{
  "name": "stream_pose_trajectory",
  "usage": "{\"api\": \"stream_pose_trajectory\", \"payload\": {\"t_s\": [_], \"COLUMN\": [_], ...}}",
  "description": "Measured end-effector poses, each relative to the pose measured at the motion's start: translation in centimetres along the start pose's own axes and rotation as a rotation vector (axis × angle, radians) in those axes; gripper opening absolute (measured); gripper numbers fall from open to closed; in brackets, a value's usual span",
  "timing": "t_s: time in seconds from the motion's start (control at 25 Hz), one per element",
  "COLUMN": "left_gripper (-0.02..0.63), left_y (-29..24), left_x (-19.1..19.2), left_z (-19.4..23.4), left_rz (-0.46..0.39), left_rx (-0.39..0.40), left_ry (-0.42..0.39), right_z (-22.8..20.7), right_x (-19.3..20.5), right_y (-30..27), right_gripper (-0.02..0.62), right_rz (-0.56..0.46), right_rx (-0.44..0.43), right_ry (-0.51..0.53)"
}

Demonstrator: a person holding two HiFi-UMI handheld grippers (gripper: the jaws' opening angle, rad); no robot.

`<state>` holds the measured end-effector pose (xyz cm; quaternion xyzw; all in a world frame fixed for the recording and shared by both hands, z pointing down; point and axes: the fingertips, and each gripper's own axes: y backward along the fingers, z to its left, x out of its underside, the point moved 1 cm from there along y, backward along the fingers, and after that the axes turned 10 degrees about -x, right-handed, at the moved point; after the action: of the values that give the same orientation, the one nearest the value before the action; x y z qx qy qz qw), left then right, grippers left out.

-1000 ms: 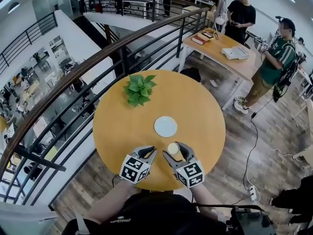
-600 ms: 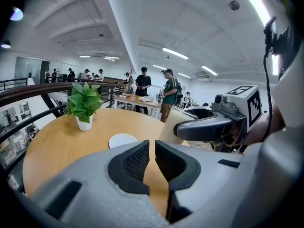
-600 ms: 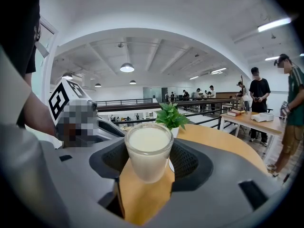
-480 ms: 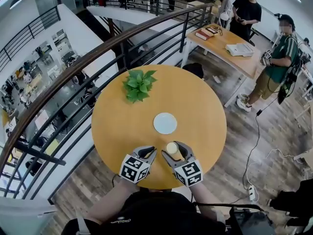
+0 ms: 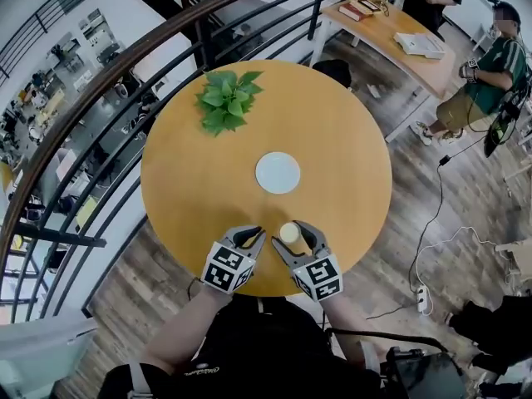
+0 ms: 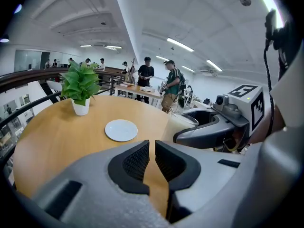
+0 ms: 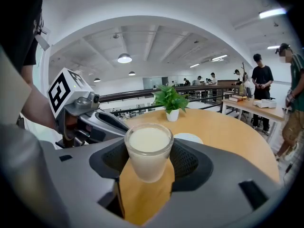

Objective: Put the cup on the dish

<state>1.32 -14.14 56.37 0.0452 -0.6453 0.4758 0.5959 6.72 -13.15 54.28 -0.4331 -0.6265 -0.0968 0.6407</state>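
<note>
Near the front edge of the round orange-wood counter (image 5: 187, 198), the right gripper (image 5: 293, 236) is pinching a small clear glass cup of milky white liquid (image 7: 148, 148). Its dark ribbed jaws are pressing on the cup's two sides just below the rim, so the glass is sitting upright and nothing is spilling. Whether the base is touching the wood I cannot tell. Just beside it, the left gripper (image 6: 152, 146) is hovering empty, its jaws drawn almost together with only a thin slit between them, apparently idling out of the way rather than helping. Ahead of both, the flat round white dish (image 5: 278, 173) is lying bare at the counter's middle, apart from the cup. A small green potted plant (image 5: 223, 100) is standing well beyond it, clear of the path. Judging by this, the cup is waiting to be carried forward and set on the dish.
</note>
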Motion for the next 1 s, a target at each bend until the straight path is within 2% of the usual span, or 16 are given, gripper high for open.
{"api": "stream_pose_trajectory", "payload": {"t_s": [0.24, 0.48, 0.8, 1.0], "left_gripper": [0.038, 0.038, 0.038, 0.038], "left_y": [-1.8, -2.7, -4.0, -4.6], "left_x": [2.1, 3.1, 3.0, 3.0], "left_z": [0.7, 1.0, 0.9, 1.2], "left_rz": [0.049, 0.071, 0.084, 0.093], "left_rx": [0.0, -0.01, -0.004, -0.003], "left_ry": [0.03, 0.015, 0.004, 0.012], "right_z": [-0.8, -1.4, -2.8, -5.4], "right_x": [2.2, 3.6, 3.3, 2.0], "right_y": [-1.2, -1.6, -2.9, -4.7], "right_gripper": [0.261, 0.261, 0.261, 0.261], "right_rz": [0.028, 0.049, 0.049, 0.03], "right_rx": [-0.009, -0.013, -0.019, -0.007], "right_ry": [-0.03, -0.042, -0.027, -0.007]}}
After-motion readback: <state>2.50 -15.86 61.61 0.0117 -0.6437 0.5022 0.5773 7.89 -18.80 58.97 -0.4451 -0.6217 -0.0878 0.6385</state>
